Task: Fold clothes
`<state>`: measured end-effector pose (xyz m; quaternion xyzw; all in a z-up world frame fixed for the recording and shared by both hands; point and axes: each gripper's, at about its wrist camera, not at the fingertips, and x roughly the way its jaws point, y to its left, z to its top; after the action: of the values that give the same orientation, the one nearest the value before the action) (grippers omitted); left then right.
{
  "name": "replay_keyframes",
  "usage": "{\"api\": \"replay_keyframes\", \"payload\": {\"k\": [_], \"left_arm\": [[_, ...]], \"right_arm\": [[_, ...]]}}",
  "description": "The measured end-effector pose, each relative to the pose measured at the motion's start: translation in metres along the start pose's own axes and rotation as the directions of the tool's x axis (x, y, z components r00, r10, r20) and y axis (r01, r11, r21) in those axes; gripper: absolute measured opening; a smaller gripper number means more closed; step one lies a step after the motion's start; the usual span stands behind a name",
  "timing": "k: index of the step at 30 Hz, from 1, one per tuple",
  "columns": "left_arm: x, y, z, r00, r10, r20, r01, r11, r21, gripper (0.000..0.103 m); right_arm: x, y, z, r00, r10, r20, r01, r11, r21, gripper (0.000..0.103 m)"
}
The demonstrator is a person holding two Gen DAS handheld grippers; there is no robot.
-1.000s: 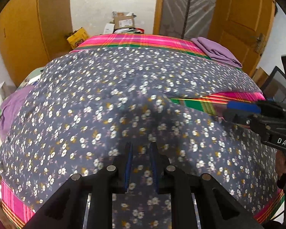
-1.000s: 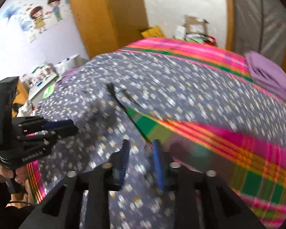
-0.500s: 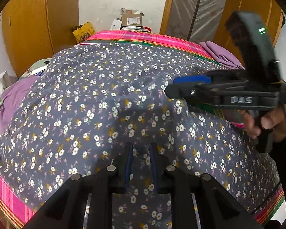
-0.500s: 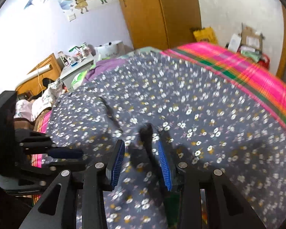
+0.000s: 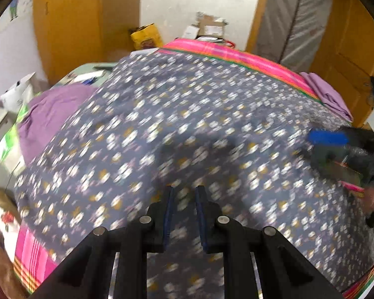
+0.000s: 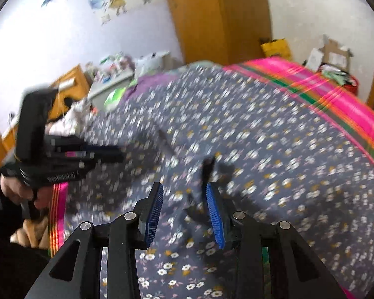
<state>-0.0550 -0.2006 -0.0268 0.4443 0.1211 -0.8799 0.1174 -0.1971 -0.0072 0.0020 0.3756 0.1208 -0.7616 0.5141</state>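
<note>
A grey-blue floral garment lies spread over a bed with a pink plaid cover. My left gripper points down at the garment's near part. Its jaws stand a narrow gap apart and floral fabric shows in the gap; blur hides whether the pads press it. From the right wrist it shows at the garment's left edge. My right gripper is open just above the cloth, a dark raised fold by its right pad. The left wrist sees it at the far right.
A folded purple cloth sits at the bed's far right corner, another purple cloth at the left side. Wooden wardrobes, boxes on the floor beyond the bed, and a cluttered side table surround it.
The right jaws widened and let go of the lifted garment corner; it now covers the plaid patch exposed before. Both grippers have shifted sideways. The left jaws kept the same gap.
</note>
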Motion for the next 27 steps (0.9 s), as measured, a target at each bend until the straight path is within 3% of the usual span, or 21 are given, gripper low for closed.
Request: {"api": "replay_keyframes", "payload": {"k": [7, 10, 14, 19, 27], "left_arm": [[-0.015, 0.001, -0.019, 1.000, -0.019, 0.011, 0.019, 1.000, 0.017, 0.018], [-0.020, 0.003, -0.020, 1.000, -0.018, 0.018, 0.018, 1.000, 0.011, 0.018], [-0.025, 0.008, -0.021, 0.999, -0.004, 0.034, 0.005, 1.000, -0.003, 0.018], [-0.026, 0.016, -0.025, 1.000, 0.006, 0.027, -0.005, 1.000, -0.013, 0.018], [-0.029, 0.032, -0.019, 0.995, 0.089, 0.053, -0.087, 0.995, -0.039, 0.018]], "right_arm": [[-0.009, 0.021, 0.008, 0.997, 0.035, 0.068, -0.036, 0.999, 0.011, 0.038], [0.009, 0.038, 0.017, 1.000, 0.009, 0.029, -0.008, 1.000, -0.026, 0.037], [0.036, 0.038, 0.032, 1.000, -0.023, -0.002, 0.023, 0.999, -0.030, 0.023], [0.063, 0.016, 0.056, 0.993, -0.110, -0.044, 0.109, 0.994, -0.026, 0.024], [0.078, 0.035, 0.039, 0.996, 0.012, -0.083, -0.017, 0.998, -0.062, 0.023]]}}
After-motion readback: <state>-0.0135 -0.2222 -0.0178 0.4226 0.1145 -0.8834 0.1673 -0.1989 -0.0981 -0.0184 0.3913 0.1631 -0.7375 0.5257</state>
